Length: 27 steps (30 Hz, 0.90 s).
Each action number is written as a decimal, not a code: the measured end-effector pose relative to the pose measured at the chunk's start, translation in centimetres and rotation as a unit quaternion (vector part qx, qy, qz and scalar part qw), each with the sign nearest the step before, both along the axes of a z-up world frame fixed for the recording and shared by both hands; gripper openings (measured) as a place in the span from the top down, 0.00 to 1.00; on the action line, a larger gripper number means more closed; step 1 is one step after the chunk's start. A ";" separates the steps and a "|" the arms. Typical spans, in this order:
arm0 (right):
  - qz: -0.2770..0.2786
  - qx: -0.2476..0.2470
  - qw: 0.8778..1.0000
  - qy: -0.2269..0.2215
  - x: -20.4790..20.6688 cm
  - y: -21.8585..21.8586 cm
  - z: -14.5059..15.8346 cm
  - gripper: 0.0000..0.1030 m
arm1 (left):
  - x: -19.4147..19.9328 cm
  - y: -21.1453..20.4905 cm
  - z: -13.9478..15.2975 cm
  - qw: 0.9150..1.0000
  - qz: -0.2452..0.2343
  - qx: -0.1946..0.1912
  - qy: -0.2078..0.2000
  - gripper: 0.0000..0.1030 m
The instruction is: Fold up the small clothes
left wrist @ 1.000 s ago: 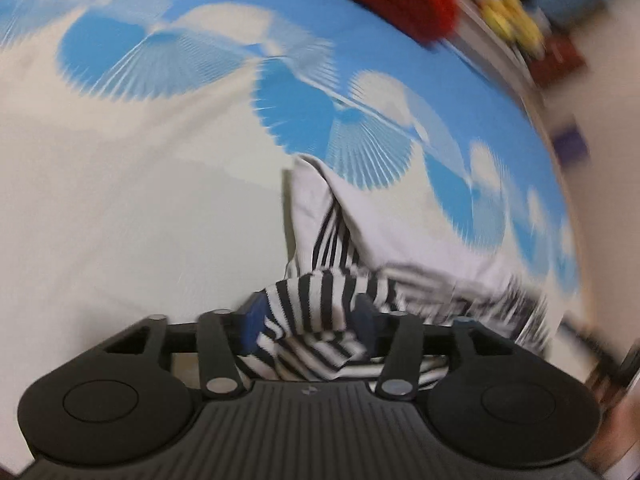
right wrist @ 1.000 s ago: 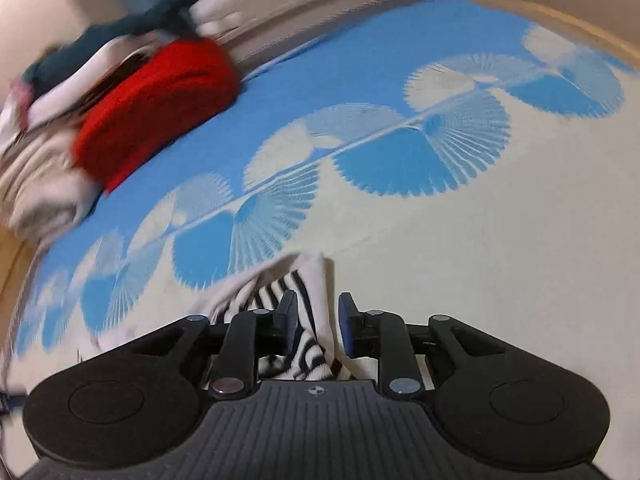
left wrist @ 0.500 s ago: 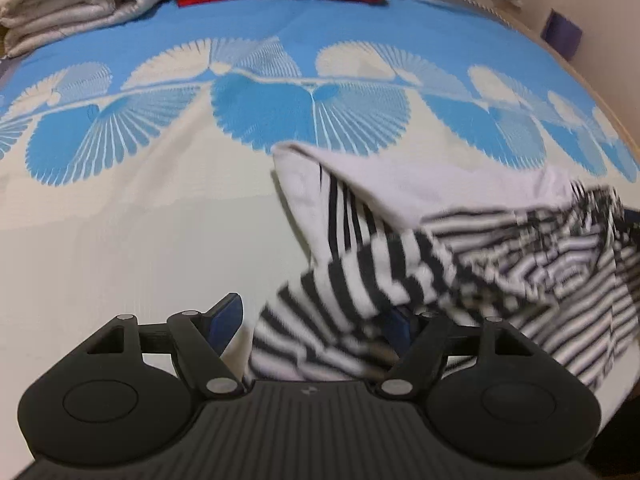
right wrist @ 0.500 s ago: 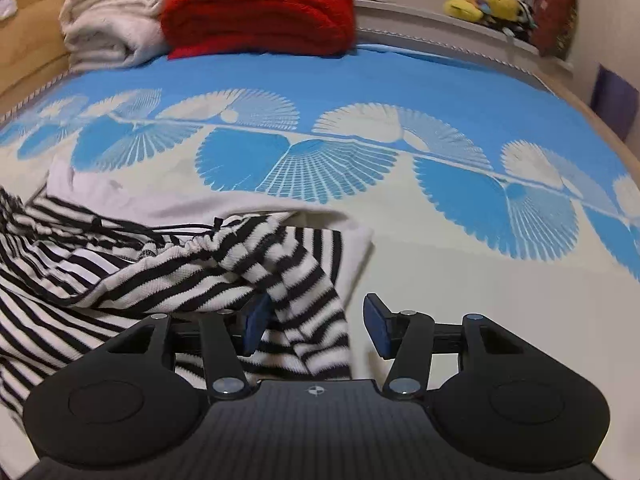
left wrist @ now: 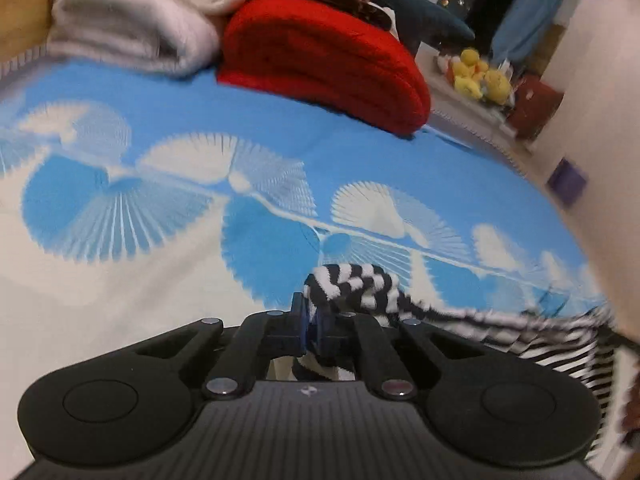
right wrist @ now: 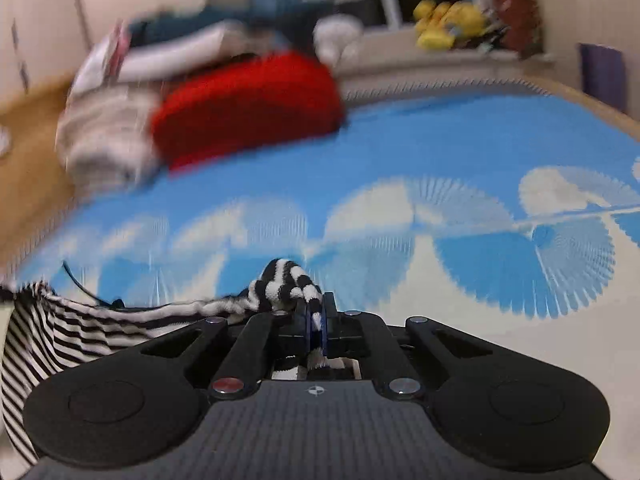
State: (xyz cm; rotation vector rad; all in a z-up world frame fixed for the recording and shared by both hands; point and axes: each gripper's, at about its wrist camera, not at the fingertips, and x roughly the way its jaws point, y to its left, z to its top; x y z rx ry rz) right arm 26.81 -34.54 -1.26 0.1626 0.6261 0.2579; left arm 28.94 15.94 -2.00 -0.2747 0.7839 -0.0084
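Left wrist view shows the left tool (left wrist: pixel 313 316) pinched tight on a bunched edge of the striped garment (left wrist: pixel 500 322), which stretches off to the right above the bed (left wrist: pixel 120 300). Right wrist view shows the right tool (right wrist: pixel 315 316) clamped on another bunched edge (right wrist: pixel 286 282), the cloth trailing left. Only the left view gives a sharp look at the red blanket (left wrist: pixel 320 60) and white towels (left wrist: pixel 132 16); yellow toys (right wrist: pixel 444 24) show behind.

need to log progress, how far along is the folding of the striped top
Done: both grippers have a grip. The left gripper and right gripper are each shut on the striped garment. In hand: it hangs stretched between them above the bedspread. Left: no fold shows yet, so laying it flat and every fold remain.
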 end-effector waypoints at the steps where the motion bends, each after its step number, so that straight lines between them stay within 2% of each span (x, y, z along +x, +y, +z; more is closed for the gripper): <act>1: -0.008 -0.019 1.000 0.005 0.6 0.6 -0.5 0.96 | 1.0 -1.4 -1.0 0.999 -0.008 0.036 0.020 0.96; 3: -0.019 -0.058 0.996 0.062 2.3 1.6 -2.7 0.96 | 2.9 -3.3 -4.4 0.992 -0.020 0.085 0.096 0.96; 5: -0.017 -0.092 0.987 0.129 3.7 2.3 -5.3 0.96 | 4.0 -3.7 -6.7 0.985 -0.013 0.090 0.148 0.96; 6: -0.016 -0.101 0.985 0.139 4.1 2.6 -5.9 0.96 | 4.4 -3.8 -6.7 0.985 -0.005 0.088 0.149 0.96; 7: -0.021 -0.099 0.986 0.131 4.3 2.7 -5.6 0.96 | 4.6 -3.7 -6.2 0.986 0.003 0.088 0.140 0.96; 10: -0.054 -0.043 0.996 0.063 4.5 2.0 -2.5 0.97 | 4.6 -2.9 -3.0 0.996 0.028 0.067 0.058 0.96; 12: -0.080 -0.024 0.996 0.035 4.5 1.7 -1.8 0.97 | 4.5 -3.0 -2.3 0.997 0.034 0.068 0.022 0.96; 14: -0.090 -0.050 0.993 0.064 5.3 2.5 -3.4 0.97 | 5.3 -4.1 -3.7 0.995 0.024 0.094 0.039 0.96; 15: -0.089 -0.071 0.989 0.092 5.9 3.0 -4.8 0.97 | 5.9 -4.8 -5.7 0.991 0.002 0.106 0.084 0.95; 16: -0.083 -0.092 0.985 0.121 6.3 3.5 -6.1 0.97 | 6.2 -5.2 -7.7 0.985 -0.018 0.106 0.131 0.90; 17: -0.071 -0.110 0.979 0.158 6.8 3.9 -7.7 0.96 | 5.8 -5.4 -8.6 0.984 -0.025 0.109 0.139 0.89; 18: -0.066 -0.118 0.975 0.176 6.7 4.3 -8.4 0.95 | 5.6 -6.0 -8.1 0.982 -0.032 0.133 0.126 0.88; 19: -0.064 -0.128 0.975 0.170 6.6 4.7 -8.3 0.93 | 5.6 -6.4 -7.5 0.979 -0.042 0.151 0.132 0.85; 21: -0.052 -0.145 0.974 0.166 6.2 5.3 -7.2 0.83 | 5.0 -6.8 -5.9 0.975 -0.049 0.173 0.130 0.59; 22: -0.049 -0.139 0.976 0.160 5.8 5.2 -6.5 0.81 | 4.3 -6.7 -5.0 0.976 -0.053 0.174 0.124 0.39; 23: -0.050 -0.127 0.978 0.156 5.4 4.9 -5.8 0.73 | 3.7 -6.1 -4.5 0.977 -0.056 0.168 0.122 0.33; 24: -0.057 -0.109 0.980 0.156 4.6 4.2 -5.1 0.66 | 3.1 -5.5 -3.6 0.977 -0.060 0.156 0.133 0.33; 26: -0.073 -0.073 0.980 0.168 3.4 2.4 -3.6 0.65 | 2.0 -3.7 -1.8 0.977 -0.033 0.127 0.165 0.34; 27: -0.082 -0.057 0.980 0.172 2.6 1.4 -2.7 0.65 | 1.1 -2.5 -0.4 0.980 -0.012 0.104 0.169 0.34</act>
